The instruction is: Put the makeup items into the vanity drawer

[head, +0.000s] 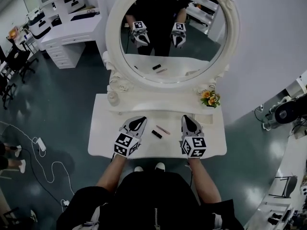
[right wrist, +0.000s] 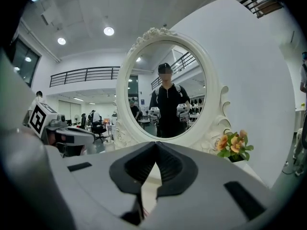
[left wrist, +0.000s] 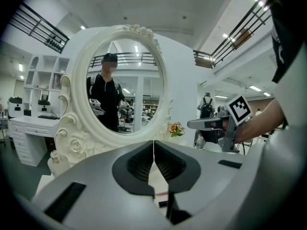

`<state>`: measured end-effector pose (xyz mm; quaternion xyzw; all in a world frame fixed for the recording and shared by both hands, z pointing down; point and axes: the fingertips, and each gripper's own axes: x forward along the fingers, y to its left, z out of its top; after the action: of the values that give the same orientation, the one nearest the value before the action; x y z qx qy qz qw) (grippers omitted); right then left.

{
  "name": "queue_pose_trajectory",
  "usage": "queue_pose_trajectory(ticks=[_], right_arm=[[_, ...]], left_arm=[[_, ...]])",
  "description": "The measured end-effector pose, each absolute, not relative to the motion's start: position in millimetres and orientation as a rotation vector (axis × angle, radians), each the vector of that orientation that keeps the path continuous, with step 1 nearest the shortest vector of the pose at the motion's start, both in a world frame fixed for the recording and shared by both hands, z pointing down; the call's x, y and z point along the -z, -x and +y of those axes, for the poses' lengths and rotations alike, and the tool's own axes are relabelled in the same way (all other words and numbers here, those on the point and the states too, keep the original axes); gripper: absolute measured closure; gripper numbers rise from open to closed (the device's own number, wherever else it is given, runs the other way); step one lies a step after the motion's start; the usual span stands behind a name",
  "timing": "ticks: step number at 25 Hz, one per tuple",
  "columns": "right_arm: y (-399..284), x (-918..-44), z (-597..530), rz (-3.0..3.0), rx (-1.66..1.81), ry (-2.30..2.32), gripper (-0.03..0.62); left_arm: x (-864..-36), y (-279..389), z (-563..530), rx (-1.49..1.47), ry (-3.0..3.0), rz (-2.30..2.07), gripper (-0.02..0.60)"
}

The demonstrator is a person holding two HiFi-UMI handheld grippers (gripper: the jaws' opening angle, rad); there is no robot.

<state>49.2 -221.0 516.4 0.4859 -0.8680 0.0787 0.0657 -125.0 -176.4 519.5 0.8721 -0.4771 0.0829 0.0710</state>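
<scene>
Jaws of both the left gripper [head: 140,120] and the right gripper [head: 186,119] are sitting closed with nothing in them, hovering near the bench's [head: 103,128] front edge. Between the grippers, a black makeup item [head: 156,133] and a pink stick [head: 163,130] are lying mid-bench, with bare surface toward both side edges.

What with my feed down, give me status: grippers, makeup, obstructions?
Left gripper shut, empty; right gripper same. Black makeup item, pink stick lie on vanity top between them. Nothing blocking.
</scene>
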Motion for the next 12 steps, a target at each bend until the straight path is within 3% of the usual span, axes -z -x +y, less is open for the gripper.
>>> queue_pose_trajectory(ticks=[12], right_arm=[[-46.8, -563.3, -215.5, -2.590, -0.320, -1.361, 0.591]], left_arm=[[-550.1, 128.0, -165.2, -0.295, -2.519, -1.473, 0.560]])
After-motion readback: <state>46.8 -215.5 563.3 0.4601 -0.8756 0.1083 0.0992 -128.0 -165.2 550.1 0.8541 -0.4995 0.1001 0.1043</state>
